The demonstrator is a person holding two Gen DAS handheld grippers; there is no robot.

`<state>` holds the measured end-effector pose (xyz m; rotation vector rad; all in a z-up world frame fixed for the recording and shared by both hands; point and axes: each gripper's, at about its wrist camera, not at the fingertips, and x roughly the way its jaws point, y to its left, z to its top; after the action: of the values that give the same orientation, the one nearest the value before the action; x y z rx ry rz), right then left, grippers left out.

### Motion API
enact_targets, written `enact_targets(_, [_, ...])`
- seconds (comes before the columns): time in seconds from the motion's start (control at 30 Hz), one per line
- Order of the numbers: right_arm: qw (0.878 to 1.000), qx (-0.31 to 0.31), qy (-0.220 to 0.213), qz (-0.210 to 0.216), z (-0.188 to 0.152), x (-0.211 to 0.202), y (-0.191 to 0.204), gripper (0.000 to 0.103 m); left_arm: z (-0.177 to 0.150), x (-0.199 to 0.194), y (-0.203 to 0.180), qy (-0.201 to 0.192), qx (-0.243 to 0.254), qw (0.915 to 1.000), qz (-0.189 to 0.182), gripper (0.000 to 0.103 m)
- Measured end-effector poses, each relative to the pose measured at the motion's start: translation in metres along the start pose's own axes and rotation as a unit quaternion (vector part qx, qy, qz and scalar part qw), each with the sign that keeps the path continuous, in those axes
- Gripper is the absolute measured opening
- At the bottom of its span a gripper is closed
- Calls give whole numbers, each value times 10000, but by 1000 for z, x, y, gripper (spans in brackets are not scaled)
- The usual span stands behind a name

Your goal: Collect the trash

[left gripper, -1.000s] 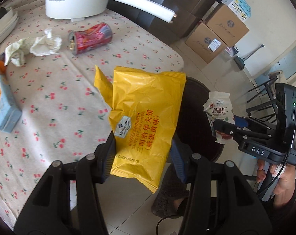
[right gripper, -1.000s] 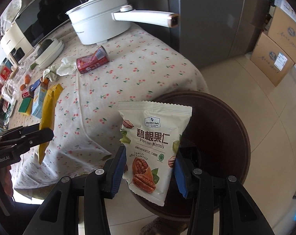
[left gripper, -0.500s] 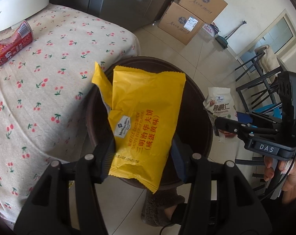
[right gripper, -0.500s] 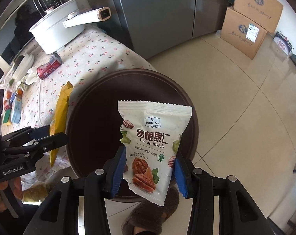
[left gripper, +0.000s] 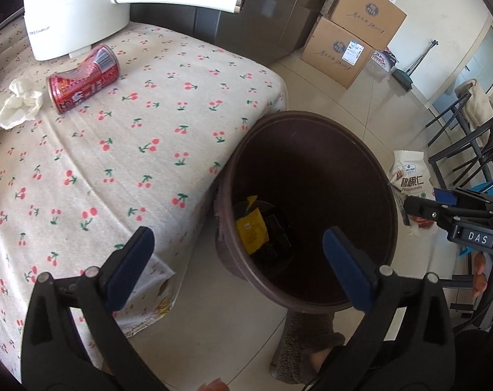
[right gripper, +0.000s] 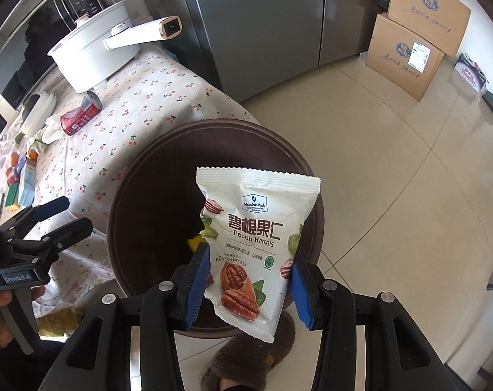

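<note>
1. The left tongs (left gripper: 238, 255) are opening wide with nothing between them. The yellow bag (left gripper: 251, 233) they gripped half a second ago now lies at the bottom of the bin (left gripper: 311, 123) — dropped, so that piece counts as collected.

2. The right tongs (right gripper: 251, 280) are pinched on the pecan bag (right gripper: 258, 238), blue pads against its two lower edges, the bag upright. It hangs over the near rim of the bin, and a corner of the yellow bag shows in the dark just behind it.

3. Compared with a second ago, the right tongs have swung from beside the surface (left gripper: 116, 163) to a place over the bin's mouth; their grip looks the same.

4. My reading: the next step is simply to let the pecan bag go. It looks light and flat, so it may flutter or catch the rim — it sits nearer the edge than the centre, and a little further in would be safer.

5. More trash waits on the surface: a red can (left gripper: 83, 78) on its side near the white pot (left gripper: 74, 16), and crumpled tissue (left gripper: 18, 107) just beside the can. Both are well apart from the bin. The free left tongs seem best placed to go back for them.

6. A slipper (right gripper: 246, 358) shows on the floor below the bin.
</note>
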<state>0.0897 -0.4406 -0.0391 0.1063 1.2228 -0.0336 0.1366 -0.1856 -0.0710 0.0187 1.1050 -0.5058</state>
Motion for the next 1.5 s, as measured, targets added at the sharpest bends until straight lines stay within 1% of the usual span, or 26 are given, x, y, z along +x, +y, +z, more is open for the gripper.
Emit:
enact_targets(0.1, [10000, -26, -21, -7, 1, -2, 4, 48, -2, -8, 9, -12, -32, 10000, 93, 103])
enact_targets(0.13, [10000, -31, -45, -19, 2, -3, 6, 53, -4, -11, 13, -23, -45, 9999, 123, 103])
enact_targets(0.17, [9999, -29, -88, -48, 3, -3, 9, 59, -5, -14, 17, -26, -59, 9999, 155, 103])
enact_targets(0.2, [9998, -26, -137, -107, 4, -4, 11, 79, -6, -17, 20, -27, -76, 9998, 183, 103])
enact_targets(0.23, [9997, -43, -176, -168, 5, -5, 13, 94, -7, -20, 25, -34, -99, 9997, 208, 103])
enact_targets(0.27, [9996, -74, -203, -206, 6, -5, 17, 96, -8, -24, 29, -46, -126, 9996, 234, 103])
enact_targets(0.4, [9997, -127, -161, -134, 10, -5, 29, 97, -12, -39, 45, -89, -235, 9991, 343, 103])
enact_targets(0.57, [9993, -318, -134, -169, 14, -4, 52, 98, -18, -58, 68, -120, -389, 9979, 499, 103])
enact_targets(0.77, [9984, -527, -144, -139, 20, -2, 82, 100, -28, -82, 105, -166, -635, 9950, 748, 103])
enact_targets(0.97, [9969, -765, -156, -42, 29, 0, 125, 100, -39, -107, 149, -262, -1029, 9895, 981, 103])
enact_targets(1.13, [9945, -1022, -194, 129, 37, 2, 171, 100, -53, -128, 186, -344, -1380, 9828, 1175, 103])
enact_targets(1.2, [9933, -1124, -191, 191, 39, 4, 190, 101, -59, -135, 203, -371, -1574, 9779, 1324, 103])
enact_targets(1.27, [9921, -1217, -168, 251, 40, 8, 208, 101, -65, -141, 223, -369, -1869, 9693, 1554, 103])
enact_targets(1.33, [9909, -1306, -139, 309, 42, 11, 225, 101, -69, -145, 246, -346, -2243, 9554, 1887, 103])
enact_targets(1.37, [9901, -1358, -128, 332, 42, 13, 233, 101, -70, -145, 257, -332, -2455, 9480, 1997, 103])
enact_targets(1.43, [9884, -1474, -113, 352, 43, 16, 249, 101, -71, -145, 280, -309, -2923, 9325, 2098, 103])
enact_targets(1.5, [9869, -1571, -87, 368, 45, 21, 262, 101, -70, -145, 298, -372, -3251, 9177, 2253, 103])
